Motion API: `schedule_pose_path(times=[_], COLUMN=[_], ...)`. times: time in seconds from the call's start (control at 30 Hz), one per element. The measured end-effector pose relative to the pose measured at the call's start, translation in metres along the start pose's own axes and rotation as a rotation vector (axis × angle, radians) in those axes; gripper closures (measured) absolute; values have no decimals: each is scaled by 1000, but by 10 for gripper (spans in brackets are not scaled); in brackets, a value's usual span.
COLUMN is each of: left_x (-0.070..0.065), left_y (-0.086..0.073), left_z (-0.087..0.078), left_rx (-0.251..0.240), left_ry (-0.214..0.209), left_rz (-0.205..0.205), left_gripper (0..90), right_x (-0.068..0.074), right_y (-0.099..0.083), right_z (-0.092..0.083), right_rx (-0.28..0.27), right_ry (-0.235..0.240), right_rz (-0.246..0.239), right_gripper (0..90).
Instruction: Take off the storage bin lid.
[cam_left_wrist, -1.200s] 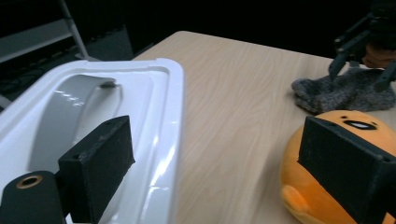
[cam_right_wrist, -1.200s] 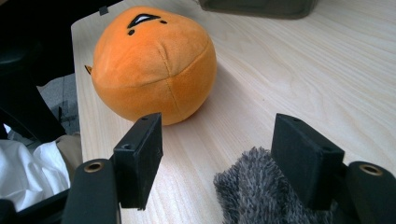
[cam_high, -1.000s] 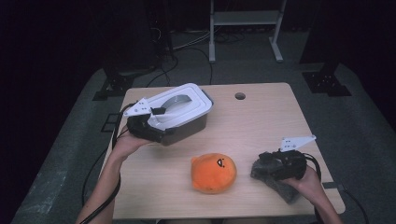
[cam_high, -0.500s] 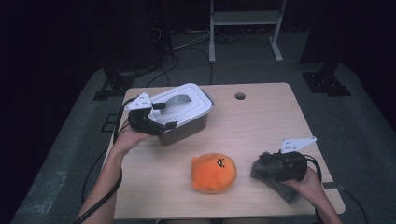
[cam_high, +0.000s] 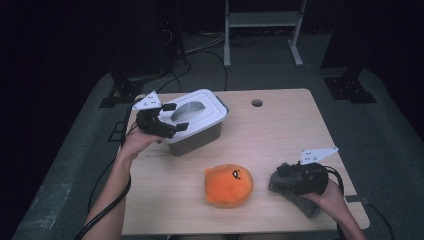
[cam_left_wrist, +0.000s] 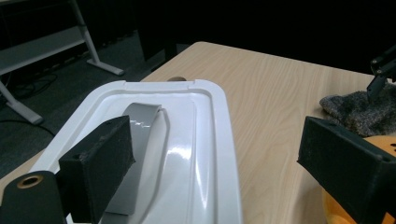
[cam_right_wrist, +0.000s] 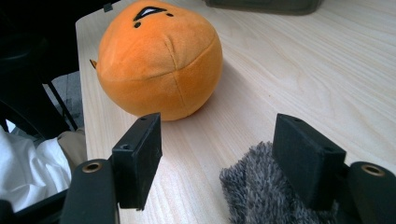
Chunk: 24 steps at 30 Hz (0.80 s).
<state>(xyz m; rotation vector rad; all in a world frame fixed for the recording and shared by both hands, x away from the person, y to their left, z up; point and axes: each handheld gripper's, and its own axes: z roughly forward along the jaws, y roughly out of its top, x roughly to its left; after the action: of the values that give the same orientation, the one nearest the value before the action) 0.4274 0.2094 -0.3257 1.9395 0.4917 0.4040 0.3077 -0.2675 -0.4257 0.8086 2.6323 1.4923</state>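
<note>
Partly, the left tool (cam_high: 174, 117) hides the lid's grey handle (cam_left_wrist: 135, 140).

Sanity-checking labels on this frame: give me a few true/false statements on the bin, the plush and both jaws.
1. The white lid with a grey handle sits on the dark plastic bin. True.
2. The left gripper has its jaws shut on the handle. False: the jaws stand open over the lid, one on each side of the handle.
3. The round orange plush toy lies inside the bin. False: it lies on the wooden table, in front of the bin.
4. The right gripper has open jaws, with a grey fuzzy cloth beside one of them. True.
5. The plush is gripped by the right gripper. False: it lies free ahead of the jaws.
</note>
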Motion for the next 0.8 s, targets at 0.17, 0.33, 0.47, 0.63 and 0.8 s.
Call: schedule_pose_path(times=[0.17,0.33,0.47,0.63,0.8], left_x=[11,21,28,35,39], left_y=[-1,-3,0,4,5], left_z=[2,4,7,15,26], left_rx=[8,13,30,53,76], left_ry=[4,21,32,33,29], left_rz=[-13,-32,-36,-37,-41], left_gripper=[125,130,137,179,229], right_x=[-1,-2,-2,-2,-1], right_y=[0,0,-1,-1,-3], right_z=[1,0,1,2,1], right_rx=[-1,-5,-5,1,-2], right_ry=[1,0,1,4,3], right_rz=[-1,3,4,3,5], right_gripper=[320,319,319,318,318])
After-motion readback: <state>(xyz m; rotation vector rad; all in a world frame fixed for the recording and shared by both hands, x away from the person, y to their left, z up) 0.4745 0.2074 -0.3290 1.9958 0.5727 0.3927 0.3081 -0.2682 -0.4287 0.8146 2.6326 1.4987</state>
